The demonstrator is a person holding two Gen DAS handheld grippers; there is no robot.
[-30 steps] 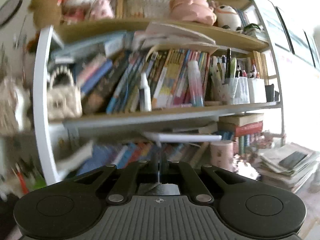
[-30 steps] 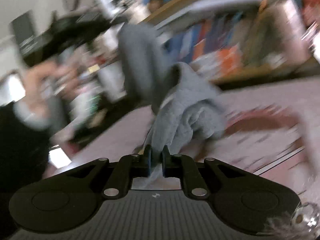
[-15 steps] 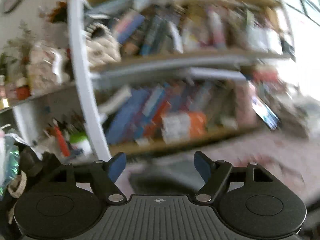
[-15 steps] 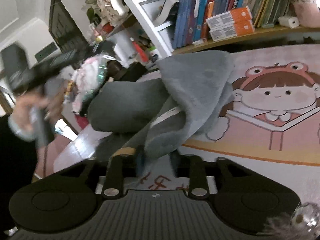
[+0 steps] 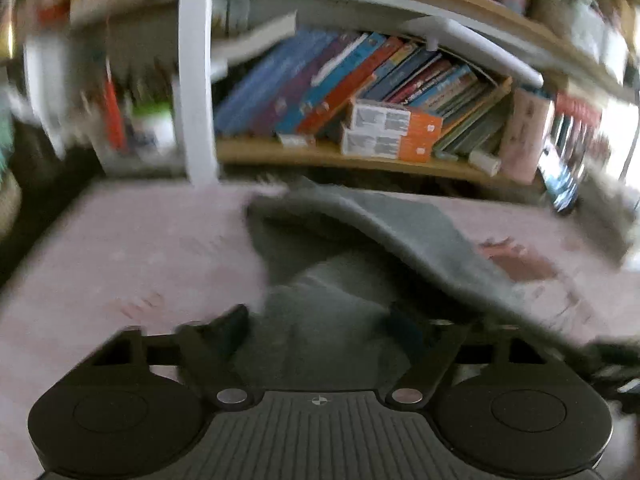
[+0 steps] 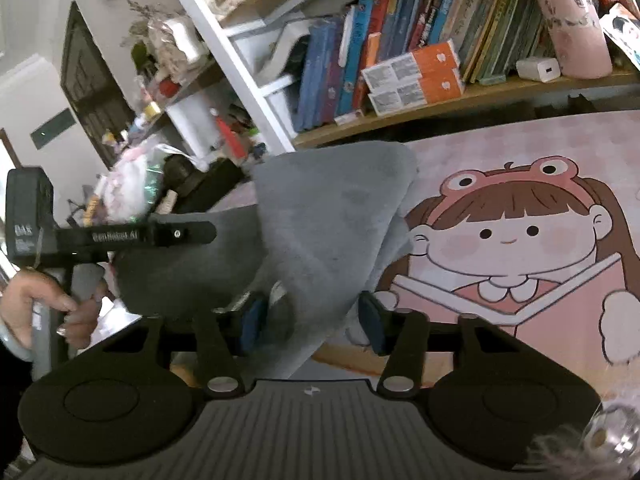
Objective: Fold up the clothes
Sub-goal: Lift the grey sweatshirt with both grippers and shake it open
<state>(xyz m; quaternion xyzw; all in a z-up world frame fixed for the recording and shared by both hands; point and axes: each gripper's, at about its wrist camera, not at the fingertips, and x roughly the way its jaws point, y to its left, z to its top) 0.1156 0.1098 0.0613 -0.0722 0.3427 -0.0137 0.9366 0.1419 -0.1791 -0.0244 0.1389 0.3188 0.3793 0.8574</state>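
A grey garment (image 6: 332, 216) lies bunched on a pink cartoon mat (image 6: 520, 240). In the right wrist view my right gripper (image 6: 312, 326) is open, its blue-padded fingers standing either side of a fold of the cloth that hangs between them. In the blurred left wrist view the same garment (image 5: 360, 240) lies just ahead of my open left gripper (image 5: 320, 320), which hovers low over its near part. The left gripper body (image 6: 120, 240) and the hand holding it show at the left of the right wrist view, beside the cloth.
A white-framed bookshelf (image 6: 400, 60) packed with books stands just behind the mat; two orange boxes (image 6: 416, 76) and a pink cylinder (image 6: 568, 20) sit on its lowest shelf. Cluttered items (image 6: 160, 184) lie at the far left.
Both grippers have opened. The right let go of the grey garment, which now lies on the mat. The left swung down from the shelves to just over the cloth.
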